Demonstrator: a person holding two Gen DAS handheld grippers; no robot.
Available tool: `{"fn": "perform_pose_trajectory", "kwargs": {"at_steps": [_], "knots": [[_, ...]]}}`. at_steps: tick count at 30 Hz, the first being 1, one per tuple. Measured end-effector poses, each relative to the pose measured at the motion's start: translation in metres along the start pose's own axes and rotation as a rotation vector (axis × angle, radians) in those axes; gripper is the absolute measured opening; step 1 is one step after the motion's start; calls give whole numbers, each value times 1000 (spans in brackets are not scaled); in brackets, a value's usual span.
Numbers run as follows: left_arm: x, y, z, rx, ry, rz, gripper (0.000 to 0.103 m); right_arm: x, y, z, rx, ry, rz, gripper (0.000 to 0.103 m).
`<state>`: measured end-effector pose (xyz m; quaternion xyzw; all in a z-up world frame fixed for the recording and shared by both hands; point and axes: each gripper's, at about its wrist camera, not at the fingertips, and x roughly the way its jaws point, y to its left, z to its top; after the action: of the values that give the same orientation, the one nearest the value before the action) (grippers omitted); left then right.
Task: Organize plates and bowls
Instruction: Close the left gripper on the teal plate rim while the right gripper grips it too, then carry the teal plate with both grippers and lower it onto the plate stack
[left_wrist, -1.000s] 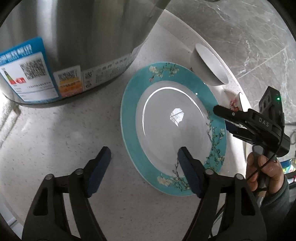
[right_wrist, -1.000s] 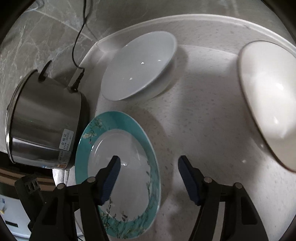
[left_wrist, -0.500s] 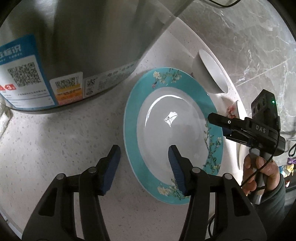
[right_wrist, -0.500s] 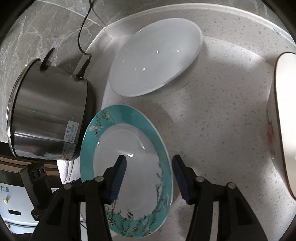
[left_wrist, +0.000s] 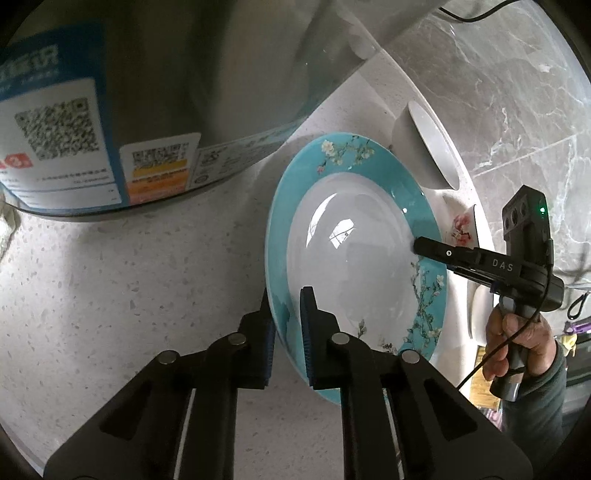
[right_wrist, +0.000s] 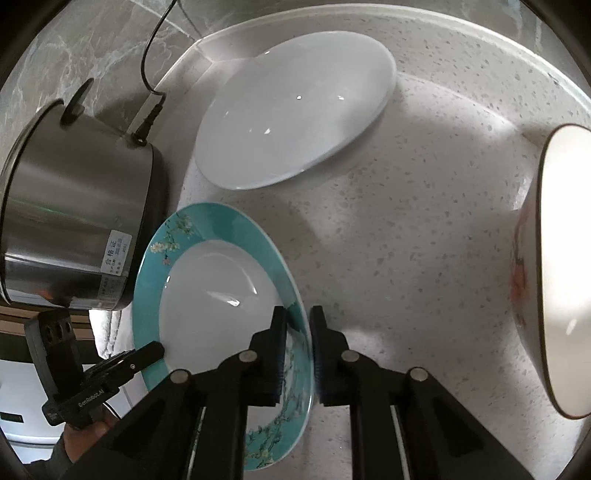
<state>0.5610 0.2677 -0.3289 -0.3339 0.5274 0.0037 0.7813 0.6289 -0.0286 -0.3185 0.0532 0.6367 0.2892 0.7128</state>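
A large cylindrical stainless-steel cooker (right_wrist: 74, 206) with printed labels stands on a speckled white stone counter (right_wrist: 406, 229). A black power cord (right_wrist: 147, 74) plugs into it, near grey marble wall (left_wrist: 517, 92).

Left tongs (left_wrist: 286, 325) clamped across one rim of the teal plate (left_wrist: 354, 258); right tongs (right_wrist: 297, 332) pinching the opposite rim, each handle gripped by a hand.

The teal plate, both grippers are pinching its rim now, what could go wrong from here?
1. The left gripper and right gripper hold the teal plate only by thin strips of opposite rim; uneven lifting could let it slip or twist free.
2. The steel pot stands right beside the plate, so a lift could knock it.
3. The white bowl and floral bowl sit close; a swing might clip them.
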Motion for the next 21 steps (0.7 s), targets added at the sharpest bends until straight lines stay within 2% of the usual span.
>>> {"fn": "perform_pose_trajectory", "kwargs": {"at_steps": [9, 21], "knots": [[-3, 4, 4, -28, -5, -24, 6, -3, 1, -6, -4, 4, -10, 14], [-7, -2, -3, 7, -7, -25, 7, -21, 6, -32, -49, -65, -41, 13]]}}
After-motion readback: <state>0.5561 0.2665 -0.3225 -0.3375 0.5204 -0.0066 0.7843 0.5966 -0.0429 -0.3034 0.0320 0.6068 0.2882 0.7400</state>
